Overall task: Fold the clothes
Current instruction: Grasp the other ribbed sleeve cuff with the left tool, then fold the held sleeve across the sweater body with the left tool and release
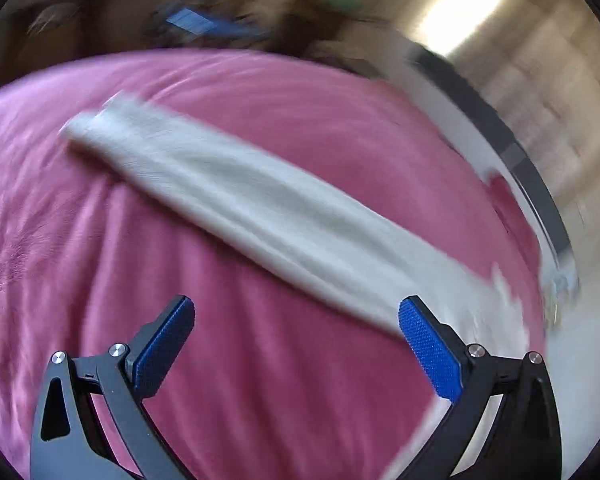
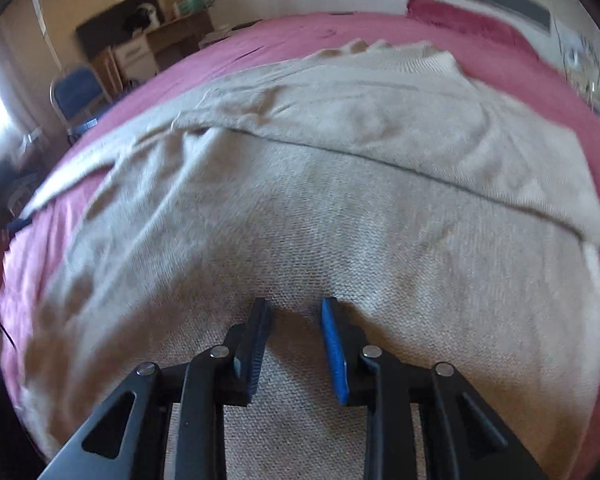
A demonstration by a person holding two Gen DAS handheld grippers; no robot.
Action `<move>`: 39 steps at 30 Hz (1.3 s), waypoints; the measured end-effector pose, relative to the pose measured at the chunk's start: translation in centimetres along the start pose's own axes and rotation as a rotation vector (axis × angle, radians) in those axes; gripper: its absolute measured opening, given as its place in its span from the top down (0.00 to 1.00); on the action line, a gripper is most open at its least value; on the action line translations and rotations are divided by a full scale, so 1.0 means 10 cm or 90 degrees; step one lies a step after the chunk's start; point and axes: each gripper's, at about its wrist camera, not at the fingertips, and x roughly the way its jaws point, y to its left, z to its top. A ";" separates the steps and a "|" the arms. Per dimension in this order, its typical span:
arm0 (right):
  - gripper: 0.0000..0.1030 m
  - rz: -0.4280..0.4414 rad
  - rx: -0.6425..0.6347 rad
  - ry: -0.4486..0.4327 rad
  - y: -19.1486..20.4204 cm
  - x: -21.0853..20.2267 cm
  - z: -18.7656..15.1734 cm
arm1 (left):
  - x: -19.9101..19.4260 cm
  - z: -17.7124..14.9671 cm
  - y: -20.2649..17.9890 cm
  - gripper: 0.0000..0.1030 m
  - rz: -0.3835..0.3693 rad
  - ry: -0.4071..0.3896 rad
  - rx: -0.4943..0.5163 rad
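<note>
One beige knitted sweater (image 2: 300, 208) lies spread on the pink bedspread (image 2: 260, 36), a sleeve (image 1: 260, 204) stretched out and one flap already folded over; it looks soft, light and floppy, best pinched at a hem or cuff. Left gripper (image 1: 296, 344) hangs wide and empty, while right gripper (image 2: 296, 332), jaws narrowed, seems to nip a ridge of knit.

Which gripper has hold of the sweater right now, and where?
Neither clearly: left gripper is open and empty; right gripper presses narrowly into the sweater body, grip uncertain.
</note>
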 end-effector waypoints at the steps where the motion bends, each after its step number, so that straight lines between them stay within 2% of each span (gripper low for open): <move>1: 0.72 -0.015 -0.012 -0.001 0.03 -0.01 -0.02 | 0.09 0.14 0.13 0.00 0.012 0.008 -0.053; 3: 0.71 -0.019 -0.007 -0.004 0.03 -0.02 -0.04 | 0.15 0.28 0.39 0.00 0.021 0.006 -0.149; 6: 0.70 -0.002 0.020 -0.008 -0.04 -0.03 -0.05 | 0.18 0.36 0.62 0.00 -0.018 -0.016 -0.265; 9: 0.70 0.013 0.033 -0.010 -0.11 -0.03 -0.05 | 0.20 0.42 0.64 0.00 -0.042 -0.040 -0.291; 10: 0.70 0.018 0.035 -0.011 -0.12 -0.03 -0.04 | 0.19 0.44 0.64 0.00 -0.057 -0.064 -0.296; 11: 0.70 0.021 0.035 -0.011 -0.13 -0.02 -0.03 | 0.18 0.44 0.69 0.04 -0.064 -0.078 -0.292; 12: 0.70 0.025 0.035 -0.011 -0.14 -0.01 -0.02 | 0.20 0.47 0.69 0.10 -0.063 -0.079 -0.274; 13: 0.70 0.029 0.035 -0.013 -0.13 -0.01 -0.03 | 0.22 0.51 0.68 0.30 -0.061 -0.079 -0.253; 14: 0.70 0.032 0.034 -0.015 -0.13 -0.02 -0.03 | 0.26 0.54 0.66 0.59 -0.051 -0.069 -0.231; 15: 0.70 0.036 0.033 -0.016 -0.13 -0.02 -0.04 | 0.31 0.56 0.63 0.82 -0.040 -0.057 -0.210; 17: 0.70 0.037 0.028 -0.022 -0.08 0.07 0.01 | 0.36 0.59 0.70 0.86 -0.020 -0.039 -0.190; 19: 0.70 0.037 0.023 -0.024 -0.08 0.07 0.00 | 0.34 0.59 0.67 0.92 -0.004 -0.048 -0.170; 21: 0.70 0.039 0.024 -0.025 -0.09 0.06 0.00 | 0.22 0.60 0.55 0.93 0.007 -0.074 -0.133; 23: 0.70 0.050 0.036 -0.022 -0.12 0.05 0.00 | 0.00 0.59 0.30 0.93 -0.012 -0.105 -0.080; 24: 0.70 0.058 0.048 -0.020 -0.15 0.04 0.00 | -0.09 0.56 0.06 0.93 -0.029 -0.118 -0.037; 27: 0.70 0.091 0.104 -0.016 -0.25 -0.05 -0.06 | -0.32 0.28 -0.94 0.93 -0.111 -0.135 0.147; 29: 0.70 0.113 0.145 -0.016 -0.33 -0.10 -0.10 | -0.38 -0.11 -1.67 0.93 -0.175 -0.116 0.255; 32: 0.70 0.134 0.185 -0.016 -0.46 -0.25 -0.24 | -0.35 -0.74 -2.57 0.93 -0.231 -0.082 0.380; 38: 0.70 0.159 0.245 -0.038 -0.81 -0.65 -0.57 | -0.12 -2.27 -3.78 0.93 -0.234 -0.033 0.589; 39: 0.70 0.157 0.249 -0.044 -0.88 -0.72 -0.62 | 0.00 -2.37 -3.91 0.93 -0.233 -0.024 0.616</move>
